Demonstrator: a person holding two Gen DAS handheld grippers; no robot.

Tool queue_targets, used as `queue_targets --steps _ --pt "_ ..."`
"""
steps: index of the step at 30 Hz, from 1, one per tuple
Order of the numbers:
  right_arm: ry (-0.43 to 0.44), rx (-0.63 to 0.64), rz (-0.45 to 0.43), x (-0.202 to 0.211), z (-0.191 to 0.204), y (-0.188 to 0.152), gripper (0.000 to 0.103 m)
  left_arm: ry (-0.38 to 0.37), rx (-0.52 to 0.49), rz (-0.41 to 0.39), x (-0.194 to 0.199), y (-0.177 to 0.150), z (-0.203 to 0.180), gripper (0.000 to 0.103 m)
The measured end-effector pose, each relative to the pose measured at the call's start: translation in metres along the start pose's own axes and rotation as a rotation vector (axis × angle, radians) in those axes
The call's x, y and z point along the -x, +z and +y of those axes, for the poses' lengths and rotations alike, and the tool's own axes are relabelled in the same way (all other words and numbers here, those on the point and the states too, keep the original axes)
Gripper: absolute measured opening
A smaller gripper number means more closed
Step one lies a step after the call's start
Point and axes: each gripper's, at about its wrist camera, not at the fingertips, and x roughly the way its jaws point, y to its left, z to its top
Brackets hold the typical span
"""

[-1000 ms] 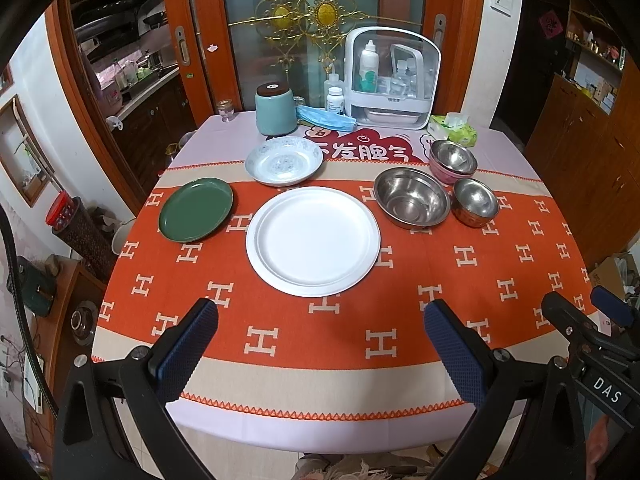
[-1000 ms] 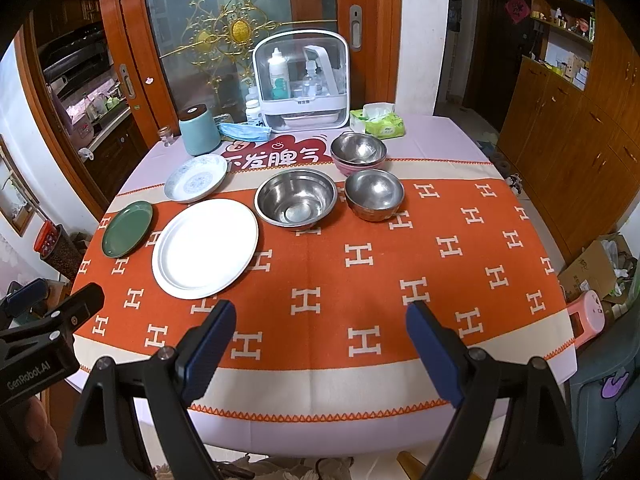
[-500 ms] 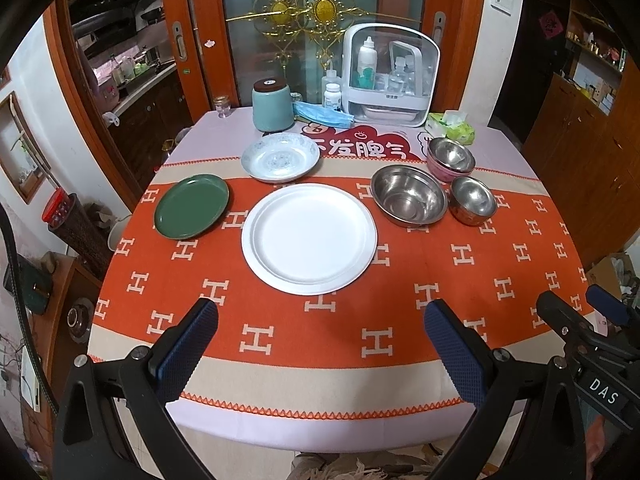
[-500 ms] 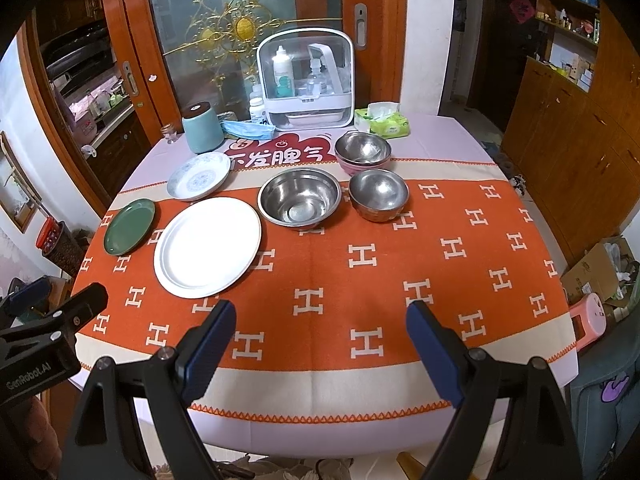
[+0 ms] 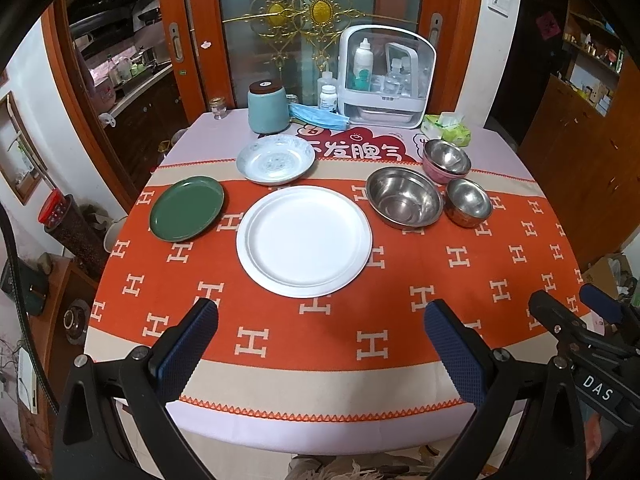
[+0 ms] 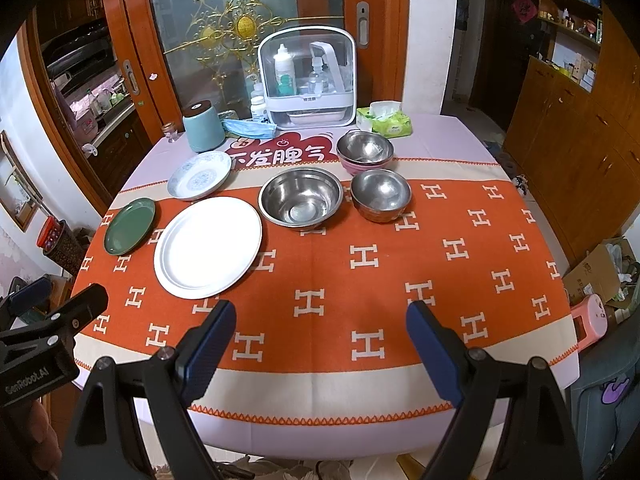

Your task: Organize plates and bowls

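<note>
A large white plate [image 5: 303, 240] lies mid-table, with a green plate [image 5: 187, 208] to its left and a blue-patterned plate [image 5: 275, 159] behind it. To the right sit a big steel bowl [image 5: 404, 202], a small steel bowl [image 5: 468, 202] and a steel bowl nested in a pink bowl [image 5: 446, 160]. My left gripper [image 5: 320, 314] hangs open above the table's near edge, holding nothing. My right gripper [image 6: 320, 314] is open too, over the near edge and right of the white plate [image 6: 208, 246]; the bowls [image 6: 301, 197] lie beyond it.
At the back stand a teal canister [image 5: 267, 107], a white storage box with bottles [image 5: 385, 78], a tissue pack [image 5: 446, 128] and a face mask [image 5: 318, 116]. The orange patterned cloth [image 6: 400, 264] covers the table. Wooden cabinets [image 6: 576, 136] rise on the right.
Both grippers have drawn back and tilted slightly, so the table sits a little lower and farther in each view. No dish has moved and both stay open.
</note>
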Motion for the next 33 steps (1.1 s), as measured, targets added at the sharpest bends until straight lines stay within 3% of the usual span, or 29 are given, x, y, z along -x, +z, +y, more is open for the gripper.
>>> queue_targets --steps 33 --pt "0.038 0.011 0.009 -0.006 -0.002 0.001 0.088 -0.014 0.003 0.002 -0.005 -0.005 -0.01 0.102"
